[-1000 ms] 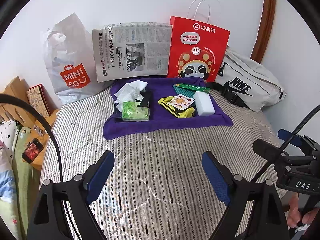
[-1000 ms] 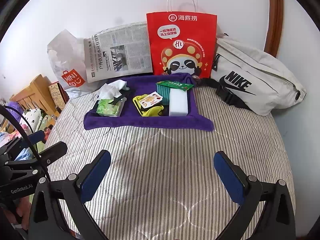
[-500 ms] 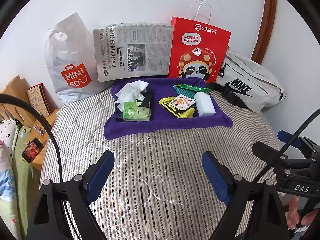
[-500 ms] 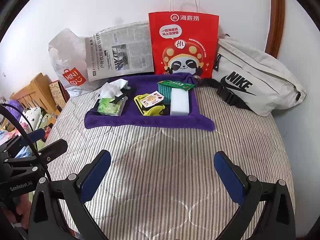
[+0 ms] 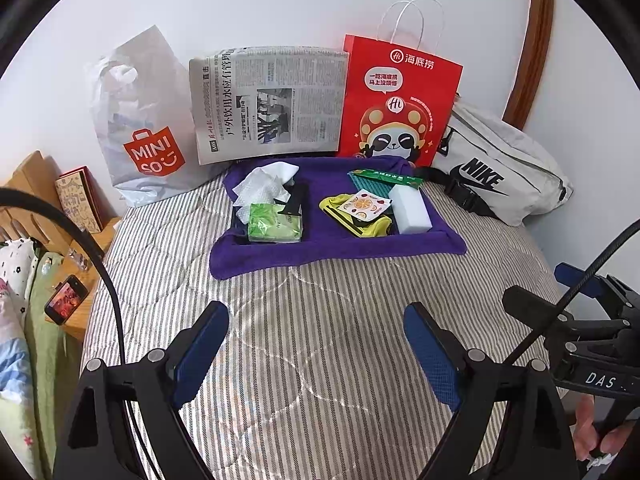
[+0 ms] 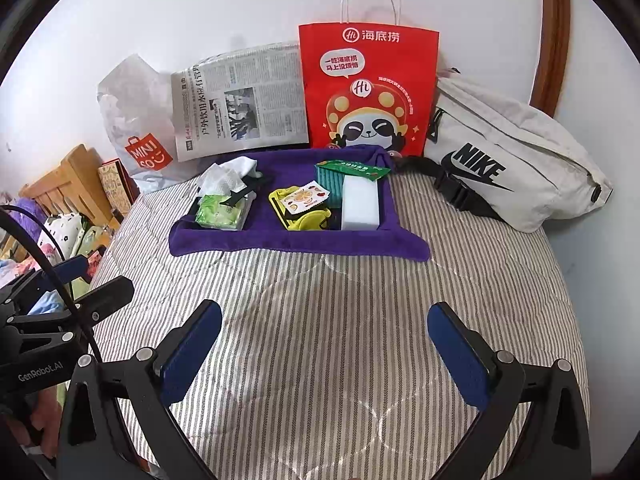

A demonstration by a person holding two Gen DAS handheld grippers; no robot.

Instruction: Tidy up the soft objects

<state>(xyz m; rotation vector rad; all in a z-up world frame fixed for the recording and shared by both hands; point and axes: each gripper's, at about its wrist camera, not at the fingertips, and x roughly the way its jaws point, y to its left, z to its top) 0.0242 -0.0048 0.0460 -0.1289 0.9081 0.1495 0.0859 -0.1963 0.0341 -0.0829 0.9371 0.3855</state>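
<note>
Left wrist view: soft objects sit in a cluster on a purple towel [image 5: 332,250] spread over the far half of the bed [image 5: 320,340]. At the left of the towel, a green tissue pack [image 5: 274,228] with a crumpled white tissue [image 5: 262,184] behind it and a black clip-like piece [image 5: 294,202] leaning on it. At the right, a yellow cloth item [image 5: 354,222] with a fruit-printed sachet [image 5: 366,205] on top, then a white sponge block [image 5: 410,210] just beside it, and a green packaged item [image 5: 384,178] behind the sponge.

Handling, as a judgement: everything looks light and yielding. The tissue pack has a glossy film wrap, likely slippery; best pinched across its short sides. The sponge should compress; take it across the narrow width, mid-length. The loose tissue will crush anywhere. The sachet is flat and thin, hard to get under; pinch an upturned edge.

Left tongs [image 5: 316,354] stand wide apart, nothing between them, over bare striped quilt at the near side. The towel cluster lies well beyond the tips, roughly centred between them. Right tongs [image 6: 324,354], seen in the right wrist view, are likewise spread and empty, with the sponge ahead and the tissue pack ahead-left.

Along the far wall: a Miniso bag [image 5: 140,128], a newspaper [image 5: 268,102], a red paper bag [image 5: 396,96], a white waist bag [image 5: 500,164].
</note>
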